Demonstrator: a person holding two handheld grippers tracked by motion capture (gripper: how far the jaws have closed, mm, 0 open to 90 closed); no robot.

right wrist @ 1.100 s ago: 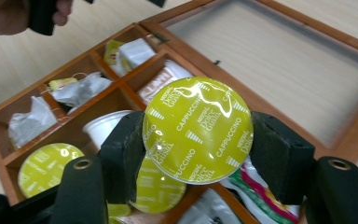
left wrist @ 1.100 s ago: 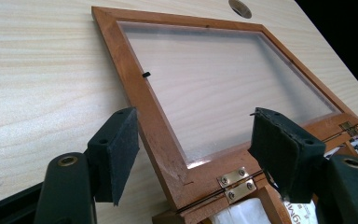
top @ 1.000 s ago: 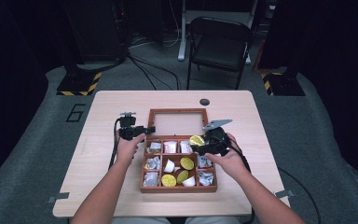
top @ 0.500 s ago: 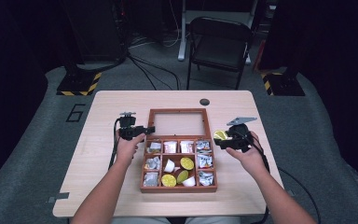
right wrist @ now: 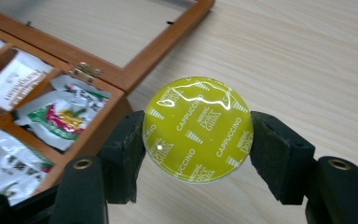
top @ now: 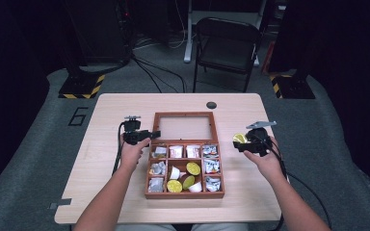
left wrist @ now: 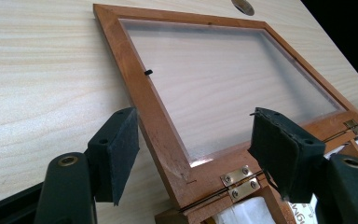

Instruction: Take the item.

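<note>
A wooden compartment box [top: 184,194] sits mid-table with its glass lid [top: 185,127] folded flat behind it. Several sachets and yellow-green coffee capsules [top: 192,168] fill its cells. My right gripper [top: 241,141] hovers over bare table right of the box, shut on a yellow-green cappuccino capsule [right wrist: 197,129] [top: 240,138], foil top facing the camera. My left gripper [top: 150,134] rests at the box's back left corner, open, its jaws straddling the lid frame [left wrist: 154,112] near the hinge [left wrist: 240,183].
A small dark round grommet [top: 211,105] lies on the table behind the box. A folding chair [top: 227,45] stands beyond the table's far edge. Bare tabletop [top: 250,187] lies right of the box, and tabletop [top: 101,192] left of it.
My right gripper has lifted the capsule out of the box's back right area and carried it right, over the open table. The left gripper has stayed in place.
</note>
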